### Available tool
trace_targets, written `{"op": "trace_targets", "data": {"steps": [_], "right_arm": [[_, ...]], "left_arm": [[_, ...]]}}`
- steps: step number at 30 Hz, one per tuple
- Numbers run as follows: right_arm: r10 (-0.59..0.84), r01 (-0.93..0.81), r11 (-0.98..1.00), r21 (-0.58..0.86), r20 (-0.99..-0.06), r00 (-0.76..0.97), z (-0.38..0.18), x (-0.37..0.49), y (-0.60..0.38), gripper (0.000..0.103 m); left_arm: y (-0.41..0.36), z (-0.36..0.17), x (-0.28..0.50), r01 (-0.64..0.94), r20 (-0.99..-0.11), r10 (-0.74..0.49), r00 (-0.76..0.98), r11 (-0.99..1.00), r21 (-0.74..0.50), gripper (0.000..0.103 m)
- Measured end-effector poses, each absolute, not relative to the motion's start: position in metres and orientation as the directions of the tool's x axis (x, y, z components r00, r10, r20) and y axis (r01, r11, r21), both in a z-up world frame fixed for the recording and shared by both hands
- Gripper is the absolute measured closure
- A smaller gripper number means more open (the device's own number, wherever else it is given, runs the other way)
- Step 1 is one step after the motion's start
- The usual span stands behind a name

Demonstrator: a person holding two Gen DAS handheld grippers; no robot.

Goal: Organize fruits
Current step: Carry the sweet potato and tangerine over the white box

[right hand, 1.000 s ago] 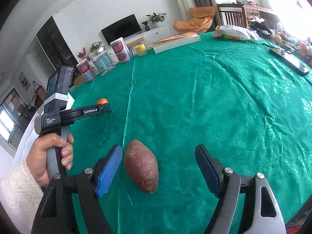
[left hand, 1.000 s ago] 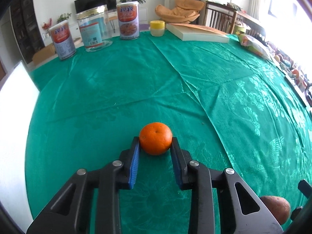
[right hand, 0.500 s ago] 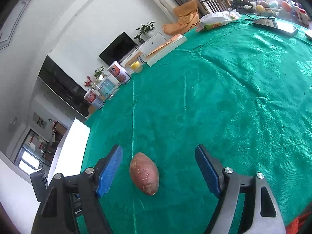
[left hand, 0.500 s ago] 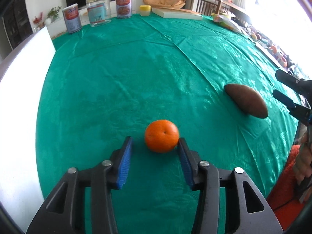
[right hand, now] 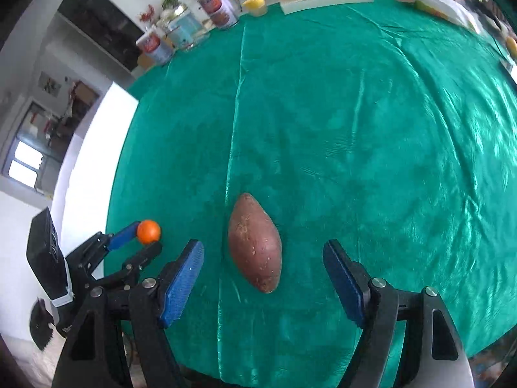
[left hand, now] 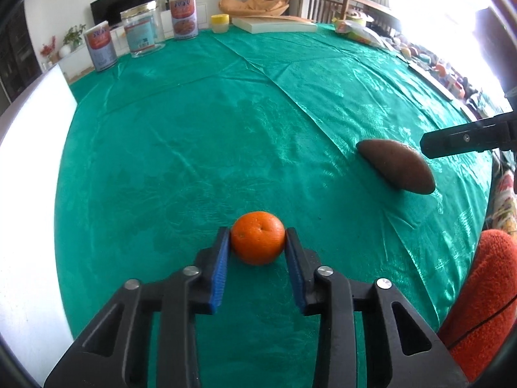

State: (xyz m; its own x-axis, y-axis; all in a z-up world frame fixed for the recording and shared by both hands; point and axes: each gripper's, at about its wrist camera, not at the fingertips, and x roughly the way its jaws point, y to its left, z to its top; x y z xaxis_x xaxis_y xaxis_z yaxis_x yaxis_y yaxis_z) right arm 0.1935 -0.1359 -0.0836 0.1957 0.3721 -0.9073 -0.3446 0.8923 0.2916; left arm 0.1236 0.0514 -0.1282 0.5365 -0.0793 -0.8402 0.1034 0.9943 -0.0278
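Left wrist cam sits low and close over the green worktop [left hand: 194, 129], looking forward past its jaws toward the far tins [left hand: 184, 16]. Right wrist cam is higher, tilted down more steeply. Both catch the orange [left hand: 258, 242] [right hand: 148, 231], the sweet potato [left hand: 397, 169] [right hand: 254, 241] and those same tins [right hand: 218, 6].

Bright daylight, blown-out window [left hand: 458, 16] glare at right, strong fisheye edges, slight blur

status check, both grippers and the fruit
Left gripper shut on the orange. Right gripper open, jaws either side of the sweet potato lying on the green tablecloth. Nothing between them.
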Motion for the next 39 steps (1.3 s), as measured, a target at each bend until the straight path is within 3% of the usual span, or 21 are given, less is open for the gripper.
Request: {"op": "trace_targets", "data": {"steps": [4, 8, 10, 13, 18, 22, 25, 29, 33, 39], "right_arm": [[0.243, -0.431, 0.886, 0.17, -0.963, 0.119, -0.099, 0.203, -0.095, 0.033], [0.13, -0.435, 0.896, 0.085, -0.989, 0.074, -0.117, 0.205, -0.083, 0.062], [0.147, -0.43, 0.897, 0.101, -0.986, 0.074, -0.116, 0.202, -0.084, 0.062], [0.302, -0.378, 0.891, 0.253, -0.951, 0.073, -0.1, 0.193, -0.097, 0.062], [0.623, -0.381, 0.733, 0.563, -0.781, 0.043, -0.039, 0.167, -0.077, 0.062], [0.745, -0.522, 0.57, 0.634, -0.667, 0.003, 0.026, 0.141, -0.006, 0.062], [0.775, -0.615, 0.478, 0.628, -0.631, -0.043, 0.054, 0.116, 0.063, 0.062], [0.73, -0.688, 0.417, 0.594, -0.67, -0.135, 0.042, 0.081, 0.151, 0.062], [0.58, -0.788, 0.34, 0.514, -0.774, -0.254, -0.004, 0.042, 0.214, 0.062], [0.315, -0.953, 0.159, 0.257, -0.928, -0.198, -0.052, -0.01, 0.254, 0.062]], "left_arm": [[0.058, -0.126, 0.127, 0.071, -0.838, -0.09, 0.538, 0.996, -0.061, 0.072], [0.069, -0.118, 0.119, 0.029, -0.833, -0.104, 0.544, 0.994, -0.105, 0.072], [0.074, -0.11, 0.11, 0.016, -0.829, -0.128, 0.544, 0.99, -0.142, 0.073], [0.086, -0.082, 0.084, 0.01, -0.796, -0.23, 0.56, 0.963, -0.271, 0.073], [0.135, 0.003, 0.029, 0.019, -0.663, -0.378, 0.646, 0.876, -0.482, 0.073], [0.212, 0.061, -0.001, -0.061, -0.591, -0.325, 0.738, 0.84, -0.539, 0.073], [0.276, 0.068, -0.007, -0.234, -0.651, -0.137, 0.747, 0.862, -0.45, 0.073], [0.357, 0.023, -0.012, -0.485, -0.784, 0.045, 0.62, 0.807, -0.337, 0.073], [0.401, -0.037, -0.023, -0.612, -0.871, 0.08, 0.485, 0.743, -0.272, 0.073], [0.42, -0.074, -0.039, -0.667, -0.898, 0.065, 0.436, 0.693, -0.274, 0.072]]}}
